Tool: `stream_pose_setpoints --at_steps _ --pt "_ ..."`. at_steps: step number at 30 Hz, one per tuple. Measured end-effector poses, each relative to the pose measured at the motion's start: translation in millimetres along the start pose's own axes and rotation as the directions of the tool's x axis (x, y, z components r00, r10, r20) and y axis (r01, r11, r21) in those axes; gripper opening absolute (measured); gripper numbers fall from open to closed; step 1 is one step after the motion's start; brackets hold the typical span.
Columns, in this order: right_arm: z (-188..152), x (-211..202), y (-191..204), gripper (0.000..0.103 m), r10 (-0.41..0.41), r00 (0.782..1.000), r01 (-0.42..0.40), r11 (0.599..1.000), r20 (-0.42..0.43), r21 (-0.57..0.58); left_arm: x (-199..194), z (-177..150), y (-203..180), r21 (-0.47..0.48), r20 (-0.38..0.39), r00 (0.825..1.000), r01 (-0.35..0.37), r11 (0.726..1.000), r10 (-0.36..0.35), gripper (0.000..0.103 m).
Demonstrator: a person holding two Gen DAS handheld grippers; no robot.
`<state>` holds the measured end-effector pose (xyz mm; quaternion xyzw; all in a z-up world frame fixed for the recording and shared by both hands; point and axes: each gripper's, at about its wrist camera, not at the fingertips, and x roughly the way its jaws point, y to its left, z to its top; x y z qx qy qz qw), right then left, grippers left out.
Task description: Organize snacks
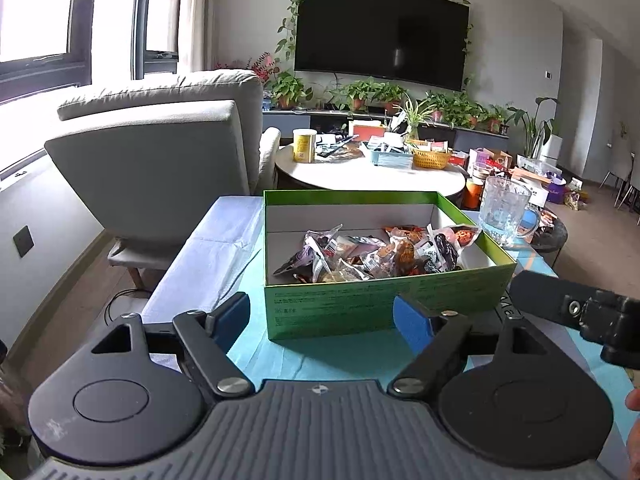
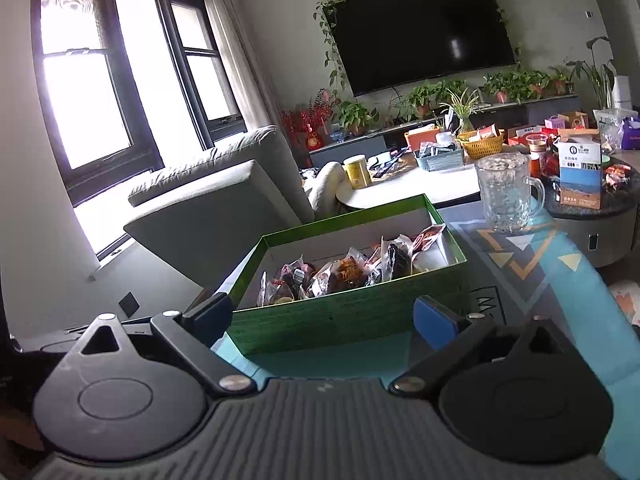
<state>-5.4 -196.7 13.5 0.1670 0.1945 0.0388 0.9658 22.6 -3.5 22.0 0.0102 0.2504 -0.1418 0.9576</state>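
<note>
Blown-out window (image 2: 86, 92) glare, fisheye-bent edges

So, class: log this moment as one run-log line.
left gripper: open, empty | right gripper: open, empty | snack packets: in green box

Glass mug (image 2: 507, 192) near grey armchair (image 1: 160, 160), wall television (image 1: 380, 28).

The green box's (image 1: 384, 304) near wall hides the lowest snack packets (image 1: 372, 256).
</note>
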Motion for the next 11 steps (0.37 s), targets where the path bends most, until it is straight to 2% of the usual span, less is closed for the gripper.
stream_pose_setpoints --at_steps 11 --pt "-3.2 -0.4 6.8 0.044 0.004 1.0 -0.004 1.0 -0.016 -0.014 -4.8 1.0 -0.5 0.007 0.01 1.0 0.018 1.0 -0.018 0.077"
